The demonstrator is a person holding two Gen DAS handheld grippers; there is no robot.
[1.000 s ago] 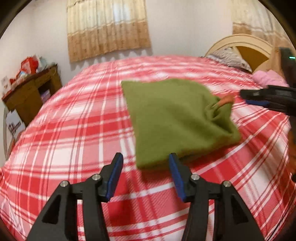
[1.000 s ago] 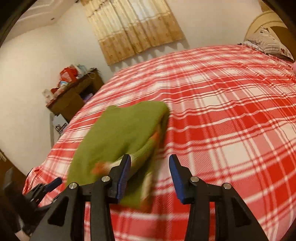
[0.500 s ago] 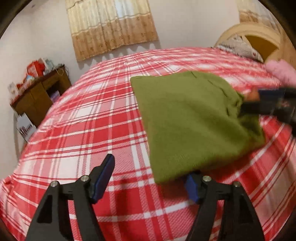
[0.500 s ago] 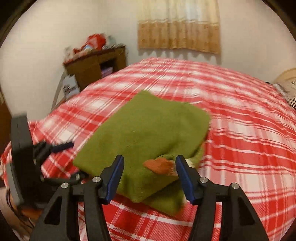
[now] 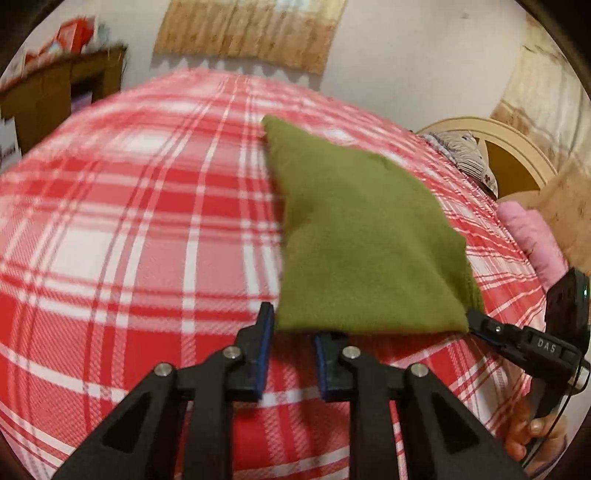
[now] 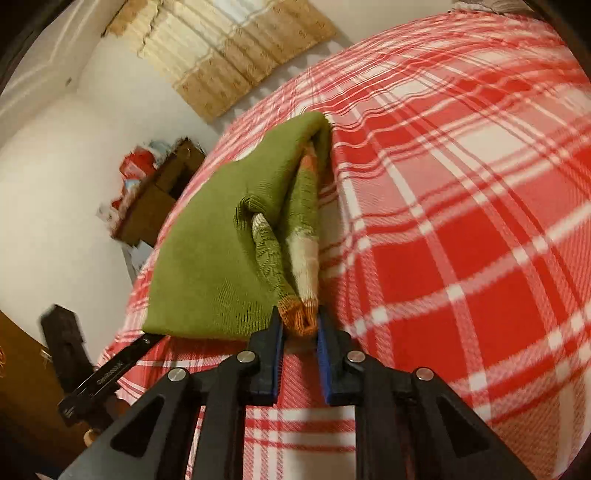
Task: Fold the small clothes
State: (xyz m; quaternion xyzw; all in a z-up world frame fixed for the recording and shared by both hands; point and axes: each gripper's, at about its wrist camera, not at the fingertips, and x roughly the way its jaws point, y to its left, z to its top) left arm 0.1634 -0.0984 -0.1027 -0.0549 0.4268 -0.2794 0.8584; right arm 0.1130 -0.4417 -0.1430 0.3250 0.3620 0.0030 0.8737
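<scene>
A folded green knit garment (image 5: 354, 236) lies on the red plaid bed (image 5: 147, 206). My left gripper (image 5: 291, 325) has narrowed on its near left corner; the right finger sits under the cloth edge. My right gripper (image 6: 299, 325) is shut on the garment's orange cuff end (image 6: 299, 314) at the near right corner. The garment (image 6: 221, 258) shows its green, white and orange layers in the right wrist view. The right gripper also shows in the left wrist view (image 5: 480, 321), and the left gripper in the right wrist view (image 6: 147, 338), each at a near corner.
A wooden side table (image 5: 55, 96) with red items stands left of the bed. A curtain (image 5: 251, 29) hangs on the far wall. A headboard (image 5: 509, 147), patterned pillow (image 5: 465, 158) and pink cloth (image 5: 532, 236) lie at the right.
Both grippers have closed in on the garment's near corners. The left jaws narrowed on the left corner and the right jaws shut on the orange cuff. The views have swung.
</scene>
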